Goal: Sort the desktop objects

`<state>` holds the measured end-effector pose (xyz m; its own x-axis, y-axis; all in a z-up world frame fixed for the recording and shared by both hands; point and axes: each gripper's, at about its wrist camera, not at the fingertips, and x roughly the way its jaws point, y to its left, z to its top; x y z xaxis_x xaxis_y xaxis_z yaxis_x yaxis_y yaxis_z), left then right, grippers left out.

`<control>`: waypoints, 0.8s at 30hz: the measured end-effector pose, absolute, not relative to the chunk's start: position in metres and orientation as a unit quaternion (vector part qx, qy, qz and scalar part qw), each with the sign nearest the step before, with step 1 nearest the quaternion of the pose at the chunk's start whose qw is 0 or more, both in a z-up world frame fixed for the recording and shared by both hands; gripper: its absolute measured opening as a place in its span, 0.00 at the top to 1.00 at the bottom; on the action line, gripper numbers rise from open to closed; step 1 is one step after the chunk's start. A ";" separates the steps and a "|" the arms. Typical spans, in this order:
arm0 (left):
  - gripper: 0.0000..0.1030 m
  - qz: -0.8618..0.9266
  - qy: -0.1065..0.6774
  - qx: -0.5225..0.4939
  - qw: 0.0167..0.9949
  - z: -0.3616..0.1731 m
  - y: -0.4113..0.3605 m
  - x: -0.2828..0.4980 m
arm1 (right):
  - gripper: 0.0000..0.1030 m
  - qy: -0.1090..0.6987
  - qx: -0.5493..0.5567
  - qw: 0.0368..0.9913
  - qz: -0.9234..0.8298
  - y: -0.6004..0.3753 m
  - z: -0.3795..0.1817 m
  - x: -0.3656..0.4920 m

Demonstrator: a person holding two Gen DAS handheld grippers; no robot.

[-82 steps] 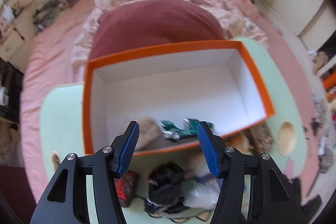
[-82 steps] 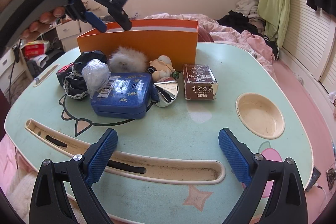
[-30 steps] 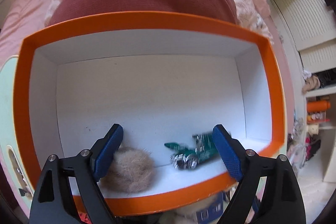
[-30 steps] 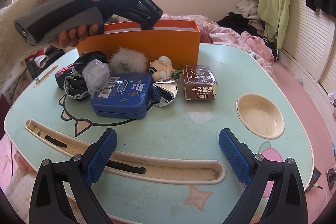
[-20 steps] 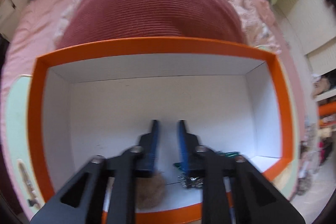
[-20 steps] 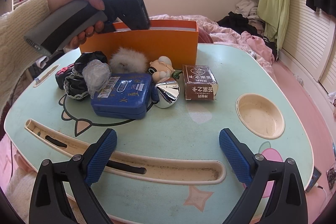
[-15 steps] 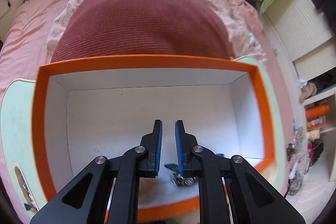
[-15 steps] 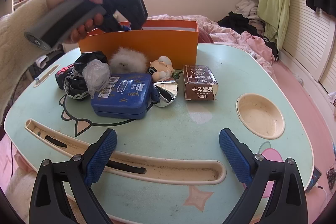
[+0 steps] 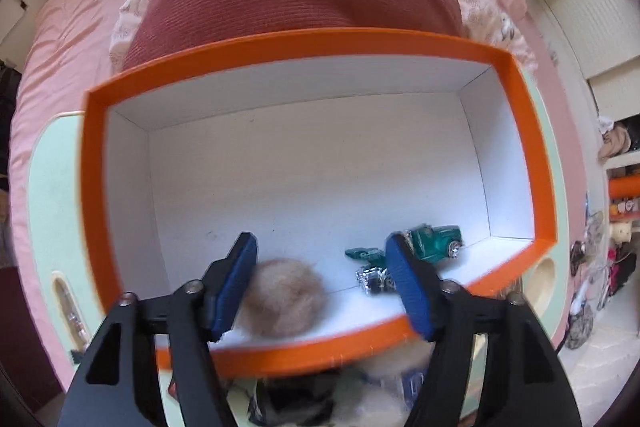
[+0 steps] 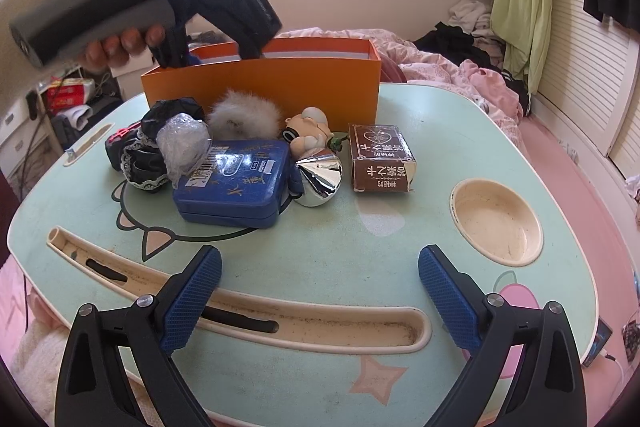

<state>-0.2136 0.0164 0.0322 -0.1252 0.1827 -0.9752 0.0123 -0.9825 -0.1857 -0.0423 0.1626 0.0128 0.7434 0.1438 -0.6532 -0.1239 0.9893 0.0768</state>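
Two things lie in my orange box (image 9: 532, 155) — a fur ball (image 9: 286, 297) and green toy cars (image 9: 420, 251); my left gripper (image 9: 320, 287) is opening, empty; my right gripper (image 10: 320, 295) waits spread wide; blue tin (image 10: 234, 187), brown carton (image 10: 380, 159) and more remain on the table (image 10: 320, 227).

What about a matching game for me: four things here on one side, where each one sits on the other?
Things:
1. toy car
2. blue tin
3. brown carton
4. silver bell

Places:
A. on the table, right of the silver bell
B. inside the orange box
C. between the tin and the carton
D. under a crumpled plastic wad

Pairs: 1-B, 2-D, 3-A, 4-C
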 end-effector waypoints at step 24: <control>0.98 0.820 -0.181 -0.518 0.160 0.076 -0.034 -0.184 | 0.08 0.359 0.013 0.928 0.096 0.162 0.022 -0.029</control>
<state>-0.1840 -0.0337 0.0761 -0.4116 0.4507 -0.7921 -0.0750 -0.8829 -0.4635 -0.0286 0.1621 0.0217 0.7235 0.1868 -0.6646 -0.1684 0.9814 0.0925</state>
